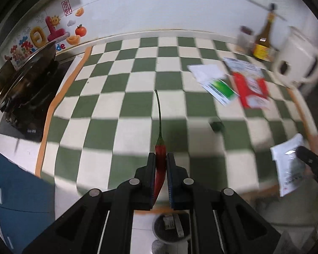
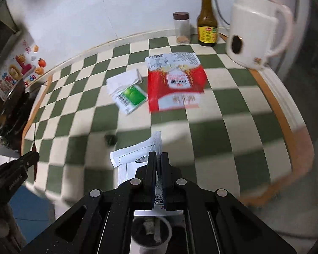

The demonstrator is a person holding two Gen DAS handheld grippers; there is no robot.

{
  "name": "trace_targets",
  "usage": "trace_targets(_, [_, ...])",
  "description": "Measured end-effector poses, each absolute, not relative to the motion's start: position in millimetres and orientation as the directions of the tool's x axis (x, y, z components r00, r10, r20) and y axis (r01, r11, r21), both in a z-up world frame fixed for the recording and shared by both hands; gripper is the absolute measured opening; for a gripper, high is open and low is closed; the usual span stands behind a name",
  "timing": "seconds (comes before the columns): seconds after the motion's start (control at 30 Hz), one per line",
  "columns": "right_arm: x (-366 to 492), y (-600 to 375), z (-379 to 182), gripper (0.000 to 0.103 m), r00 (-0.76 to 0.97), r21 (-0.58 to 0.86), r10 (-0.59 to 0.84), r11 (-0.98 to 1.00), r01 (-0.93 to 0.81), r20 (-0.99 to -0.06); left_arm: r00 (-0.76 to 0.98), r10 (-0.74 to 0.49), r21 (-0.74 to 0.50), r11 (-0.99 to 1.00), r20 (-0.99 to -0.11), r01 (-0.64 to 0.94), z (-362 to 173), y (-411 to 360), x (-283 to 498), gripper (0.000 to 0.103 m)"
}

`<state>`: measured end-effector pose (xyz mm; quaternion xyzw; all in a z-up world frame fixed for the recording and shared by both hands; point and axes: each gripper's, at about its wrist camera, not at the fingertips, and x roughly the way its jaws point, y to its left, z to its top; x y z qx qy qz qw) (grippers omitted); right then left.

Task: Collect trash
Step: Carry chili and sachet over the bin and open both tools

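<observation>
Left gripper: my left gripper (image 1: 160, 158) is clamped on a red chili pepper (image 1: 160, 169), glossy and tapered, lifted above the checkered countertop (image 1: 125, 110).
Chili axis: it runs lengthwise between my black fingers, its thin green stem pointing forward past the tips toward the white wall.
Right gripper: my right gripper (image 2: 158, 158) pinches a flat white sachet (image 2: 133, 154), crinkly, with dark print, held over the countertop's near edge.
Countertop: smooth green-and-cream squares with an orange border.
Loose trash: a red packet (image 2: 176, 86) and a green-and-white packet (image 2: 129, 93) lie side by side farther back on the countertop; a small dark green scrap (image 2: 110, 139) sits nearer.
Left view only: a metal pot at the countertop's left end.
Both views: a bin (image 1: 171, 228) with dark contents below the countertop's near edge.
</observation>
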<state>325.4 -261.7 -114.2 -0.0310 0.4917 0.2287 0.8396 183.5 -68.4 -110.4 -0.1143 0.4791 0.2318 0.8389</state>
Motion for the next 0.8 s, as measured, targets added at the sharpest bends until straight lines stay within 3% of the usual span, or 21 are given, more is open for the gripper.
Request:
trace_targets(0.2, [222.6,-299.0,-133.6,0.004,0.353,0.211,0.35,0.902,-0.376,-0.868,0.424,0.155,-0.048,0.901,-0.892,-0.431,-128.2,-108.9,104.5,0.007])
trace_targets(0.37, [164.9,-326.1,-206.4,0.004,0.203,0.263,0.331,0.917,-0.299,-0.922,0.296,0.021,-0.112,0.898,-0.955,-0.425,-196.3,-119.0,67.9,0.007])
trace_targets(0.5, [144.6,-335.6,-288.5,0.004,0.094,0.276,0.308,0.928,-0.252,-0.947,0.194,-0.061,-0.146,0.874,-0.979,-0.463,-276.5,-117.6,61.1,0.007])
trace_targets(0.8, [139.9,-337.6,-541.1,0.004,-0.051,0.24,0.235,0.949,-0.205,-0.971,0.021,-0.264,-0.229,0.791,-0.964,-0.568,-522.8,-115.8,87.2,0.007])
